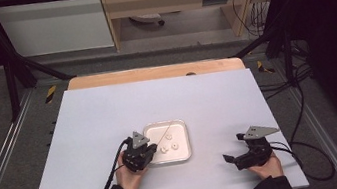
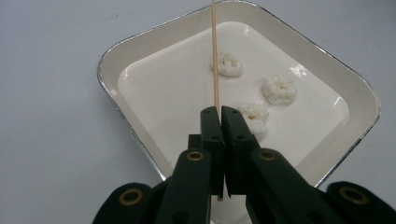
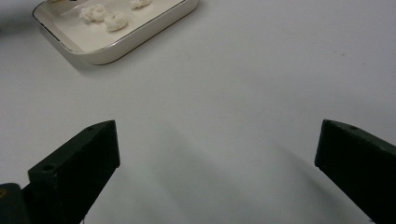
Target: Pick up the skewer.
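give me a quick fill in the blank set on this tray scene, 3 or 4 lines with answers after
1. The left gripper is shut on a thin wooden ____.
2. The white tray holds ____ small white pieces.
3. The right gripper hangs over the bare table with its jaws ____.
4. In the high view, the tray lies nearer the ____ gripper.

Missing words: skewer; three; open; left

The left claw [image 2: 219, 114] pinches a thin wooden skewer [image 2: 215, 56] over a shallow white rectangular tray [image 2: 140, 42] holding three white puffy pieces [image 2: 279, 88].
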Demonstrator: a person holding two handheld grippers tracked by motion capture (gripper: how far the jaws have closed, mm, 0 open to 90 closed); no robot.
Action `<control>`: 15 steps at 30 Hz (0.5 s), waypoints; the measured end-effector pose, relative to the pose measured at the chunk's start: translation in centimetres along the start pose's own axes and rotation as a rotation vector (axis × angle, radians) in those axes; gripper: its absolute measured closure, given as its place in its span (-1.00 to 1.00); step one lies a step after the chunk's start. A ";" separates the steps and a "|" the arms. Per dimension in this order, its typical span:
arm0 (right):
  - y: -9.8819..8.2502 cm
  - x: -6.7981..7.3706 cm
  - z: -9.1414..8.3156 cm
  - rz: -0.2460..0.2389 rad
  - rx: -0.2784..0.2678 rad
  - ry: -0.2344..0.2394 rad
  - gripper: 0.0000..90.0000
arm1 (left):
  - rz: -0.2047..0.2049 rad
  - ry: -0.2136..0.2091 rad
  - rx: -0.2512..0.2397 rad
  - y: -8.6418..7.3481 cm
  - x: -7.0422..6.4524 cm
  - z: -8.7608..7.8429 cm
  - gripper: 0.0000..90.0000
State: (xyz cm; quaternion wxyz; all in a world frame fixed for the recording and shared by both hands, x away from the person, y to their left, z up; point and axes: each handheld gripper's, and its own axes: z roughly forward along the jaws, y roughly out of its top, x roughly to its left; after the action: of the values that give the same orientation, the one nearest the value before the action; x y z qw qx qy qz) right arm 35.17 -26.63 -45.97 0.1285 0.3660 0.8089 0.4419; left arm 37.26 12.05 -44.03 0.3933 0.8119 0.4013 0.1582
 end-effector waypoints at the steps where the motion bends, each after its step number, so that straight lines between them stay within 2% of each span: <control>1: 0.0 0.0 0.0 0.000 -0.001 0.001 -0.99 | -0.003 -0.004 -0.003 0.0 0.1 -0.1 0.96; 6: 0.0 0.0 0.0 -0.003 -0.001 -0.001 -0.98 | 0.004 -0.018 -0.010 0.1 0.2 -0.5 0.96; 15: 0.0 0.1 -0.1 -0.002 -0.002 -0.006 -0.99 | 0.044 -0.036 -0.017 0.2 0.2 -1.1 0.96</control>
State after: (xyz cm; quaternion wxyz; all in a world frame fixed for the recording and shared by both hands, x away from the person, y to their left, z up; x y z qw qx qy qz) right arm 35.08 -26.65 -45.87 0.1318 0.3662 0.8086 0.4412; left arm 36.81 12.72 -43.18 0.4038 0.8200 0.3748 0.1555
